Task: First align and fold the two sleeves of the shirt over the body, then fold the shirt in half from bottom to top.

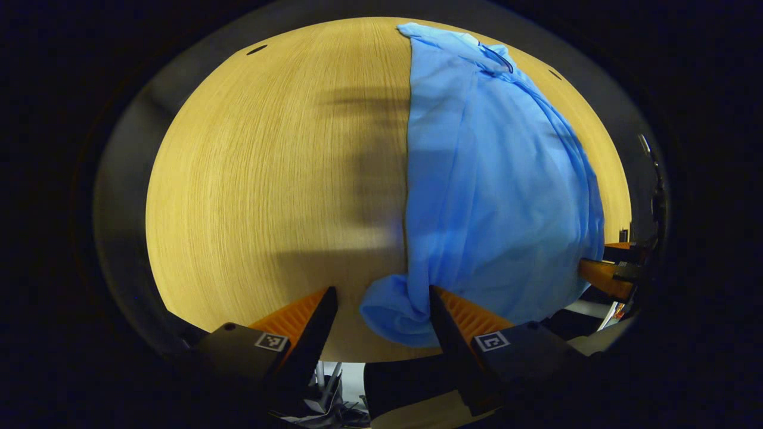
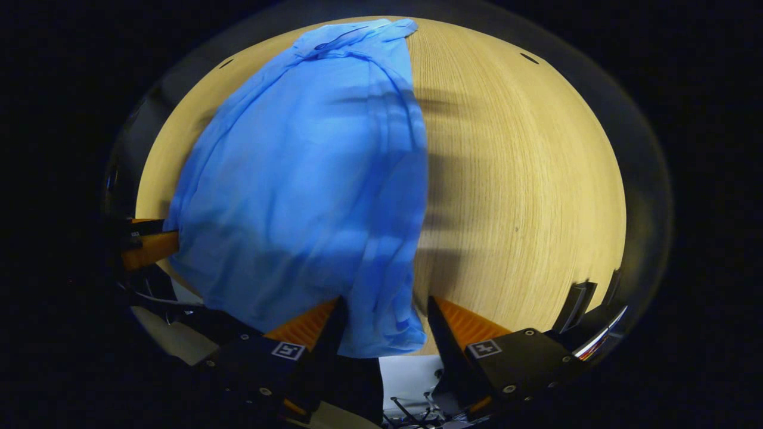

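Note:
A light blue shirt (image 1: pixel 495 196) lies lengthwise on a wooden table (image 1: pixel 268 179), its collar (image 1: pixel 495 56) at the far end and its left edge folded straight. My left gripper (image 1: pixel 381 298) is open at the near hem; a bunched corner of the shirt sits between its fingers, against the right one. In the right gripper view the shirt (image 2: pixel 304 179) covers the left half, with its collar (image 2: pixel 346 36) far away. My right gripper (image 2: pixel 384 307) stands open with the other hem corner hanging in the gap between its fingers.
Bare wood of the table (image 2: pixel 524 179) stretches to the right of the shirt in the right gripper view. The other gripper (image 1: pixel 602 277) shows at the right edge of the left gripper view, and the left gripper (image 2: pixel 146 247) shows at the left edge of the right gripper view. The table's near edge runs just under both grippers.

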The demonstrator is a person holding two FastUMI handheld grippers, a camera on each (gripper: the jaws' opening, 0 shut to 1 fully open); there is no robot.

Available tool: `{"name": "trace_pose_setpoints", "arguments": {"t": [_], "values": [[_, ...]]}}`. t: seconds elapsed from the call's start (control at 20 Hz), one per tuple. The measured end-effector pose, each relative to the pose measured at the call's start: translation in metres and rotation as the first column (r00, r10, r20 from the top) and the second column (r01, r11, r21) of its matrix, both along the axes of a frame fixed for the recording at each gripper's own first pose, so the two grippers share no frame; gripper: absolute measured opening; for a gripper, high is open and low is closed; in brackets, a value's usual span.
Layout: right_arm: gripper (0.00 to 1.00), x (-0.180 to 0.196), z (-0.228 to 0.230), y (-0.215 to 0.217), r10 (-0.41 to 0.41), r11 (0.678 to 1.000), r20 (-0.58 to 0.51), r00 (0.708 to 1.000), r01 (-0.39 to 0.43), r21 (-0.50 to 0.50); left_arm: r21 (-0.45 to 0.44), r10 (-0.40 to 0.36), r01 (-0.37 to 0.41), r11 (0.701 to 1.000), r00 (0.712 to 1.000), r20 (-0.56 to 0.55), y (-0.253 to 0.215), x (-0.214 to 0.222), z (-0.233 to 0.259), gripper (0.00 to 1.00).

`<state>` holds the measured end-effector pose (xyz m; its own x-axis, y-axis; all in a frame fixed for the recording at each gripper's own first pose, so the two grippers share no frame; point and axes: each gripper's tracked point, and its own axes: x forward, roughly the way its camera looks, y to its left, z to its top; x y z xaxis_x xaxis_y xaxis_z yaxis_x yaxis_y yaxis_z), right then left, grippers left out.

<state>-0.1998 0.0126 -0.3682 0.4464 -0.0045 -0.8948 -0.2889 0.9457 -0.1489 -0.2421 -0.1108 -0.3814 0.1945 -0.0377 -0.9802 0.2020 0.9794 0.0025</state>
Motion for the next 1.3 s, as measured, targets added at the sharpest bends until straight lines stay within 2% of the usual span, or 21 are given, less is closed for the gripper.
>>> {"name": "trace_pose_setpoints", "arguments": {"t": [0.2,0.25,0.3,0.35,0.4,0.65,0.95,1.1,1.3], "values": [[0.36,0.002,0.002,-0.002,-0.054,0.998,0.019,0.998,0.053,0.035,-0.020,-0.042,0.042,0.999,0.999,0.006,-0.018,-0.001,-0.001,0.23],[0.04,0.001,0.000,-0.001,-0.073,0.996,0.006,0.997,0.072,0.061,-0.023,-0.065,0.065,0.998,0.998,0.000,-0.020,-0.003,0.001,0.12],[0.02,-0.002,0.000,0.000,-0.081,0.993,-0.018,0.997,0.082,0.085,-0.024,-0.062,0.062,0.998,0.998,-0.002,-0.020,-0.004,-0.005,0.11],[0.01,-0.003,0.003,0.002,-0.096,0.989,-0.029,0.995,0.099,0.112,-0.033,-0.061,0.061,0.998,0.998,-0.009,-0.022,-0.005,0.003,0.06],[0.01,0.000,0.008,0.002,-0.096,0.988,-0.023,0.995,0.098,0.121,-0.047,-0.042,0.042,0.998,0.999,-0.008,-0.021,-0.001,0.004,0.06],[0.01,0.043,0.049,0.010,-0.102,0.978,0.065,0.993,0.088,0.191,-0.102,0.008,-0.004,0.995,0.999,0.045,-0.027,0.037,0.023,0.06],[0.01,0.103,0.113,0.024,-0.074,0.979,0.199,0.977,0.034,0.199,-0.130,-0.024,0.048,0.990,0.984,0.179,-0.052,0.120,0.068,0.06],[0.01,0.141,0.147,0.025,-0.076,0.983,0.280,0.957,0.024,0.184,-0.124,-0.051,0.083,0.989,0.969,0.241,-0.064,0.166,0.090,0.06],[0.00,0.193,0.198,0.034,-0.083,0.981,0.356,0.931,0.014,0.193,-0.128,-0.036,0.081,0.989,0.947,0.318,-0.074,0.230,0.123,0.06]]}}
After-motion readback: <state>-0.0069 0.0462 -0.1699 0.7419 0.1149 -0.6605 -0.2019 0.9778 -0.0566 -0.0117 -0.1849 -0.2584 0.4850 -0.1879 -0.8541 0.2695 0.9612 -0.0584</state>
